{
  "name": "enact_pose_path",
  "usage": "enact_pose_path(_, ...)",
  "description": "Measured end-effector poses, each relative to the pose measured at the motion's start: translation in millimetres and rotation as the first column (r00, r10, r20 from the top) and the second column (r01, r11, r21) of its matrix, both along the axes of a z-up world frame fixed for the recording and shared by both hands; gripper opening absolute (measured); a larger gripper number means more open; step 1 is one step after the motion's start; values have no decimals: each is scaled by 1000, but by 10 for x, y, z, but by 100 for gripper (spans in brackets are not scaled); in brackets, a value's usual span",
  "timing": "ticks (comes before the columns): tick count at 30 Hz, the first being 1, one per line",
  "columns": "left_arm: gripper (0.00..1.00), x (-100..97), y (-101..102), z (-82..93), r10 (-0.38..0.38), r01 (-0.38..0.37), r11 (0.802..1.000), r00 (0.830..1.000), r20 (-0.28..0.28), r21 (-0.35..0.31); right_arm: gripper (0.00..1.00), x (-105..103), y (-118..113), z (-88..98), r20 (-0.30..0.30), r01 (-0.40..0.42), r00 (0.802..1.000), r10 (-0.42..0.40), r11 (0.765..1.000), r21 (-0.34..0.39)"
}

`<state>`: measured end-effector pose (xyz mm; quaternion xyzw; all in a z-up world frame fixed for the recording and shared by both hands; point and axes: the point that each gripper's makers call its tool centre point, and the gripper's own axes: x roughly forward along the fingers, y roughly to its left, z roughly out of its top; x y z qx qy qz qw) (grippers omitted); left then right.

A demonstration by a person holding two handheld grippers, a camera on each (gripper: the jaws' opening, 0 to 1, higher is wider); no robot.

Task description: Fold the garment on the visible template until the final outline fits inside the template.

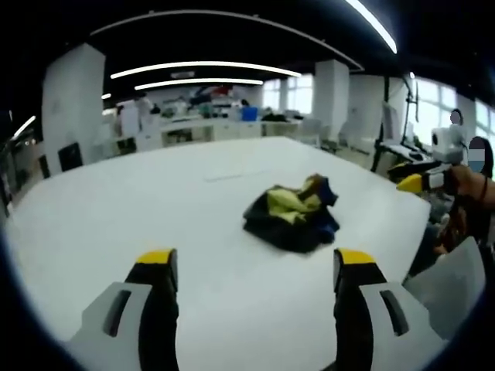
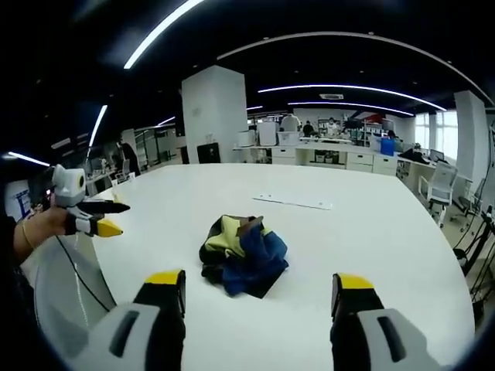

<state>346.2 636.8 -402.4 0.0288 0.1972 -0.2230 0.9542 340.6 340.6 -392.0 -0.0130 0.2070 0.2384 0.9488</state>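
A crumpled garment [image 1: 291, 216] lies on a white table [image 1: 116, 216], nothing folded yet, with the left gripper [image 1: 255, 270] and right gripper [image 2: 259, 290] released, empty.

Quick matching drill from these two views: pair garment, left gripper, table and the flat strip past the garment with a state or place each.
Things:
1. garment
2. left gripper
3. table
4. flat strip

States:
A. jaws wide apart, holding nothing
B. crumpled in a heap
C. lying flat, beyond the heap
D. white, bearing the heap

Pairs: 1-B, 2-A, 3-D, 4-C
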Motion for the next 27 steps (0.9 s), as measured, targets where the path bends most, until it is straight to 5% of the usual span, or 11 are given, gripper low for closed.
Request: enact_pose_path(27, 65, 403, -141, -54, -17, 16, 1000, 1000, -10, -19, 72, 263, 148, -199, -30, -44, 999, 43, 999, -21)
